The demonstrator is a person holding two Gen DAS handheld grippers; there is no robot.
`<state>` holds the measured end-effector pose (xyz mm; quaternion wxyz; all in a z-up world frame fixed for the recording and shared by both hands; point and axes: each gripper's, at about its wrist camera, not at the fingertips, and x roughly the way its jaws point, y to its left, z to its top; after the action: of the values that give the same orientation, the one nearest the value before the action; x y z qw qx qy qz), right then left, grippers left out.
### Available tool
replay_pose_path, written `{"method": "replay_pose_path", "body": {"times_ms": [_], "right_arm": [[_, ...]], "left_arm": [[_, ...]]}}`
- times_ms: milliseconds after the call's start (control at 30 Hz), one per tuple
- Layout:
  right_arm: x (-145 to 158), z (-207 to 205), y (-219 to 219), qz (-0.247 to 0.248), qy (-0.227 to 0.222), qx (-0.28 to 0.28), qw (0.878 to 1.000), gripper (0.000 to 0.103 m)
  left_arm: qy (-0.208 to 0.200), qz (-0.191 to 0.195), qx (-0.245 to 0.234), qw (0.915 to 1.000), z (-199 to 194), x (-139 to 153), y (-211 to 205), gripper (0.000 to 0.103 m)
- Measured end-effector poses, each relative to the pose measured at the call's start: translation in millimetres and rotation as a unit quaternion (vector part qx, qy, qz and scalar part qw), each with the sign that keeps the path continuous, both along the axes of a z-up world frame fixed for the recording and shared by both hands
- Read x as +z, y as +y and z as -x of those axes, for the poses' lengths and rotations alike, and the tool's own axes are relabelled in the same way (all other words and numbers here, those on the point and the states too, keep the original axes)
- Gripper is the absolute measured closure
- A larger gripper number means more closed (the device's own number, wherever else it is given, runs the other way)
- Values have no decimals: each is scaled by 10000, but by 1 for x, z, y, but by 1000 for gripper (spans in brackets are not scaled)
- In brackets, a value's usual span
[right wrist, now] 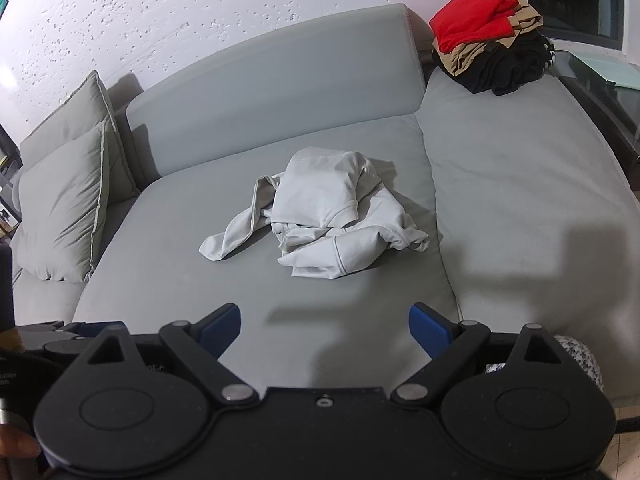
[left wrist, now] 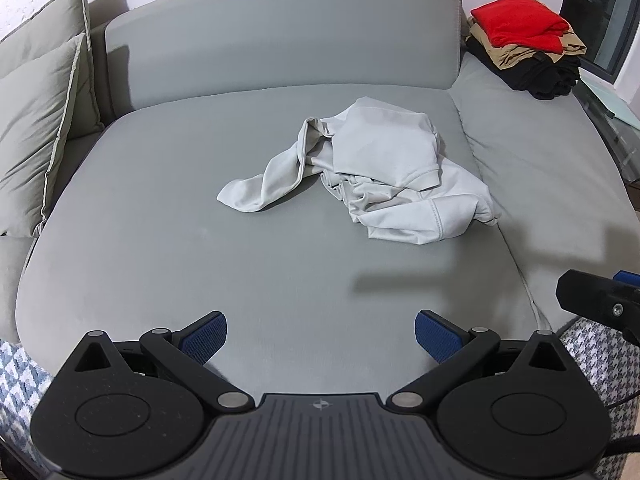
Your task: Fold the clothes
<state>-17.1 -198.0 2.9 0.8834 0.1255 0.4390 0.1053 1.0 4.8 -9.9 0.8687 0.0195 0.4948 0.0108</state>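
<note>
A crumpled light grey garment (left wrist: 376, 168) (right wrist: 324, 216) lies in a heap on the middle of the grey sofa seat (left wrist: 200, 248) (right wrist: 168, 260), one sleeve trailing to the left. My left gripper (left wrist: 320, 336) hovers over the seat's front edge, well short of the garment, open with nothing between its blue pads. My right gripper (right wrist: 324, 332) is likewise open and empty, also near the front edge. In the left wrist view, part of the right gripper (left wrist: 596, 300) shows at the right edge.
A stack of folded clothes (left wrist: 524, 44) (right wrist: 488, 36), red on top of tan and black, sits at the back right of the sofa. Two grey cushions (left wrist: 40, 128) (right wrist: 68, 192) lean at the left. A glass side table (right wrist: 608, 76) stands right of the sofa.
</note>
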Motion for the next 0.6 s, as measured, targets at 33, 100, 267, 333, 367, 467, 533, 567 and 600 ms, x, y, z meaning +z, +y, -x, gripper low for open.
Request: {"method": "replay_pose_path", "body": {"times_ms": [33,100,267,333,367,467,533,567,600], "right_arm": [[0,0,0,-3,-3,-1,10000,11],[-1,0,0,-7,-7,-3,10000,11],[-2,0,0,-7,8,-20,10000,11],[-2,0,0,-6,10,-21,10000,11],[-2,0,0,-9,11,-20,10000,11],[-3,0,0,-13,21,-23,10000,11],[-3,-1,0,-15,30,-30,10000,11],[-3,-1,0,-15,34,-34,10000,11],[-3,-1,0,-14,39,-36,10000,11]], "left_arm": [[2,-4,0,10000,0,0,0,1],[6,-12,1,10000,-1,0,0,1],[16,-27,-2,10000,-1,0,0,1],[21,-28,4,10000,-1,0,0,1],[24,-29,7,10000,-1,0,0,1],[31,-31,17,10000,-1,-1,1,1],[38,-45,23,10000,-2,-2,0,1],[39,-49,25,10000,-3,-2,0,1],[39,-53,27,10000,-3,-2,0,1]]}}
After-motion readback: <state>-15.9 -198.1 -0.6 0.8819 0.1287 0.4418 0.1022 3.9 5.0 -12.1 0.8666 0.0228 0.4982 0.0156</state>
